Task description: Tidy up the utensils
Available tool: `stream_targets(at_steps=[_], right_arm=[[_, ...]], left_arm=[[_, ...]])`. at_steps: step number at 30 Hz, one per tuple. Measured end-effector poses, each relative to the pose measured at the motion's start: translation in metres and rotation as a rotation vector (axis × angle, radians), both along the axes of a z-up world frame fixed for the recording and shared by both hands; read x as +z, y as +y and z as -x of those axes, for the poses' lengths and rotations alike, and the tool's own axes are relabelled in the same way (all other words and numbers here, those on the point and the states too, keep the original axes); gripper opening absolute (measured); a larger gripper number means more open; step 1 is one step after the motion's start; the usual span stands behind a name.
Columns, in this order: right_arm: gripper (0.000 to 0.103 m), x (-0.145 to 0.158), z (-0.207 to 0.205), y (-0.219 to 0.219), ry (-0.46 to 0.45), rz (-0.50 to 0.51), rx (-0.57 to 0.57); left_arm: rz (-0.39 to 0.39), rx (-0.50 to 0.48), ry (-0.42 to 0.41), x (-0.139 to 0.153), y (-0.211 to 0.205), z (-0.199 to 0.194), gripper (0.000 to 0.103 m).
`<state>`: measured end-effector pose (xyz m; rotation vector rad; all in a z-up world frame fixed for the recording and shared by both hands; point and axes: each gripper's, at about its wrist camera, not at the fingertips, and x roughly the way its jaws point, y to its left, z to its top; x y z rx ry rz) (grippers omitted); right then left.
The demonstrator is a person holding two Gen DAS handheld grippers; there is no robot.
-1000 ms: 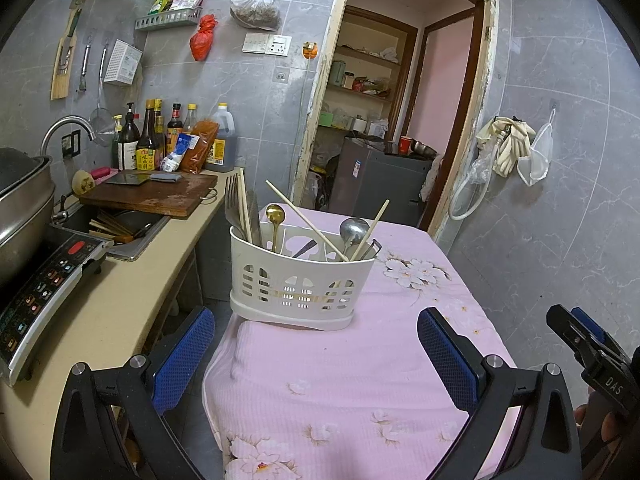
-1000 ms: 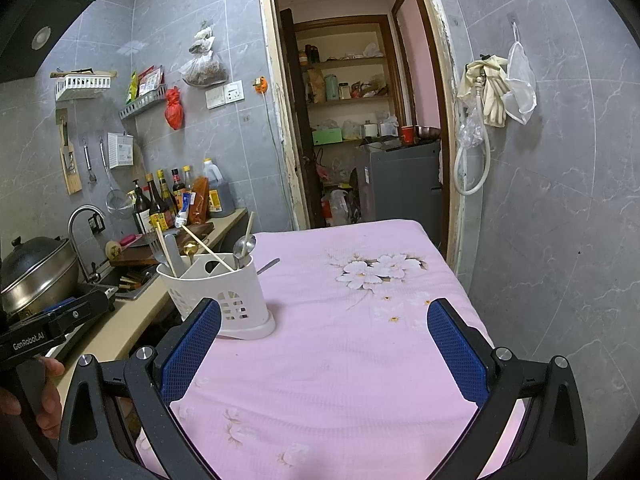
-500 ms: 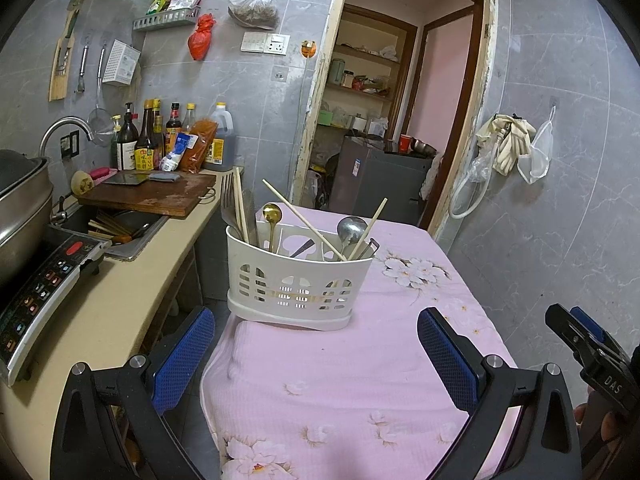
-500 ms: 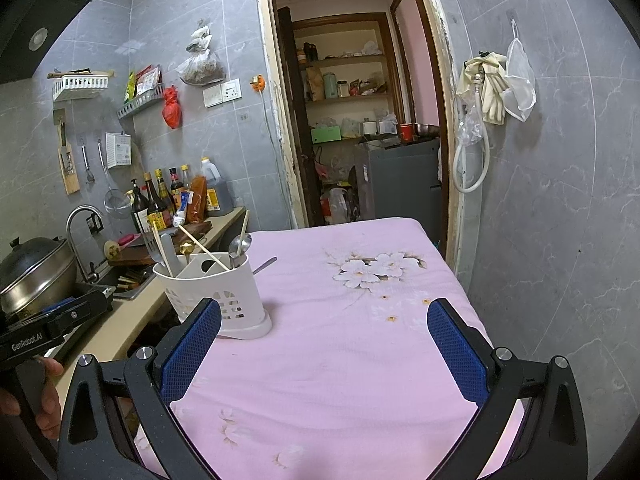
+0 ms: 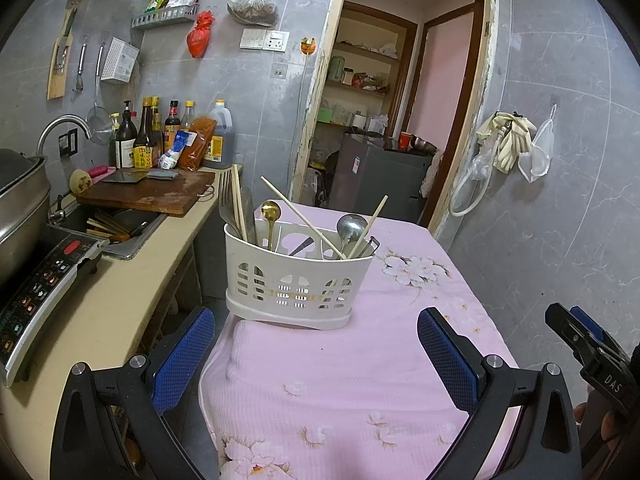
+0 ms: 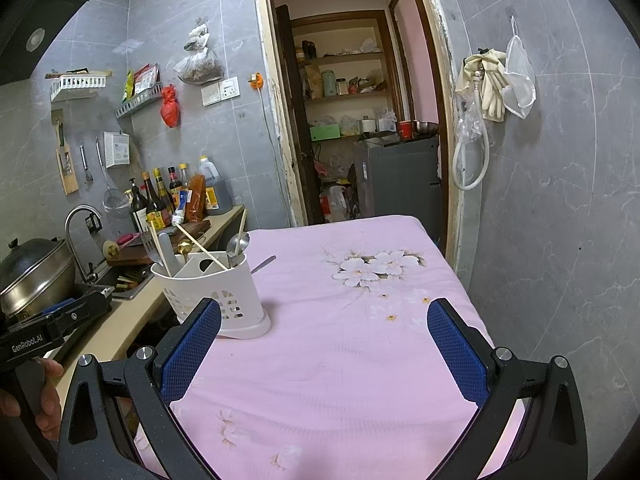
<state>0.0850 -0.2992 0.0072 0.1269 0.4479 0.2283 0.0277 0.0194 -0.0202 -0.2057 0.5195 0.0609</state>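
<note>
A white slotted utensil caddy (image 5: 298,282) stands upright near the left edge of a table covered in a pink floral cloth (image 5: 360,380), beside a beige kitchen counter (image 5: 120,292). The caddy's long side runs across the left wrist view, and dividers split it into compartments.

In the left compartment a fork (image 5: 225,200) and a pale chopstick (image 5: 239,204) stand nearly upright, tines and tip pointing up. Next to them a gold spoon (image 5: 271,212) stands bowl up. A long chopstick (image 5: 302,218) slants across the caddy, its upper end pointing up and left, its lower end down at the right side. At the right end a silver spoon (image 5: 351,227) stands bowl up, with another chopstick (image 5: 370,220) leaning up and right. A dark-handled utensil (image 5: 302,246) lies low in the middle; which kind it is cannot be told.

The left gripper (image 5: 316,364) hovers in front of the caddy, its blue-padded fingers spread wide and holding nothing. The right gripper (image 6: 324,356) hovers over the bare cloth, the caddy (image 6: 212,292) just beyond its left finger, also spread wide and empty-handed.

On the counter sit a wooden cutting board (image 5: 148,194), sauce bottles (image 5: 152,136) and a sink (image 5: 116,228).
</note>
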Motion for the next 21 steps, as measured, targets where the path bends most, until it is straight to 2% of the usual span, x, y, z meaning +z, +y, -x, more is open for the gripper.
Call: stream_targets(at_steps=[7, 11, 21], right_arm=[[0.101, 0.0, 0.001, 0.0, 0.003, -0.001, 0.0], [0.101, 0.001, -0.001, 0.0, 0.004, -0.001, 0.001], [0.101, -0.001, 0.001, -0.001, 0.007, 0.0, 0.003]], left_arm=[[0.004, -0.001, 0.002, 0.001, 0.002, -0.001, 0.102], [-0.024, 0.008, 0.005, 0.0, -0.003, 0.001, 0.102], [-0.038, -0.001, -0.001, -0.001, -0.006, 0.001, 0.102]])
